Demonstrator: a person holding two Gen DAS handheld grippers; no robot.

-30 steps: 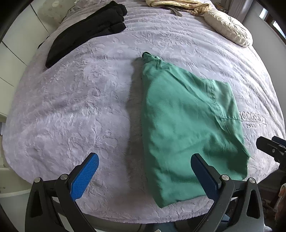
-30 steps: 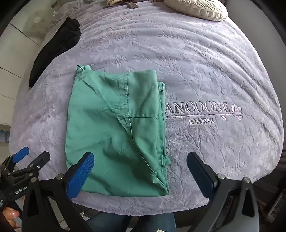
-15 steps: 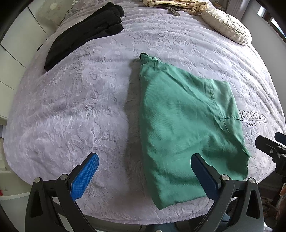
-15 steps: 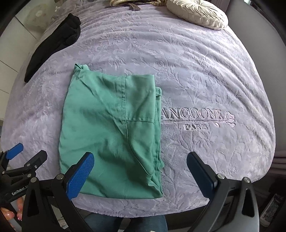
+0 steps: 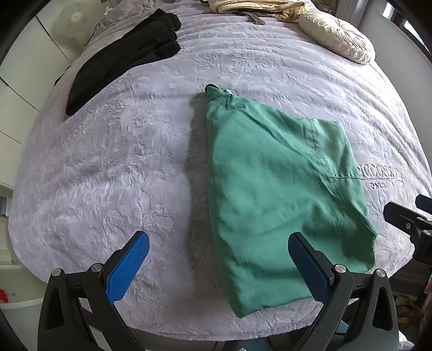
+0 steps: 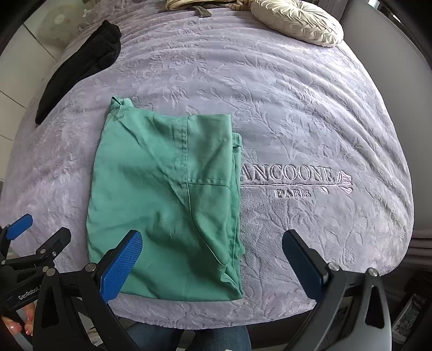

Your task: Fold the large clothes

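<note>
A green garment (image 5: pixel 280 189) (image 6: pixel 167 194) lies folded into a rough rectangle on the lilac bedspread (image 5: pixel 113 167) (image 6: pixel 310 121), near the bed's front edge. My left gripper (image 5: pixel 218 259) hovers open above the front edge, its right finger over the garment's lower part and its left finger over bare bedspread. My right gripper (image 6: pixel 213 256) is open too, spanning the garment's lower right corner, nothing between its fingers. The left gripper also shows at the left edge of the right wrist view, held by a hand (image 6: pixel 19 324).
A folded black garment (image 5: pixel 121 59) (image 6: pixel 78 67) lies at the far left of the bed. A cream round cushion (image 5: pixel 337 37) (image 6: pixel 297 19) and a striped beige cloth (image 5: pixel 253 6) sit at the far end. White cupboards (image 5: pixel 16 81) stand left.
Both cameras have drawn back and dropped slightly, so the garment sits a little farther off in each view. The garment has not moved and both grippers stay open.
</note>
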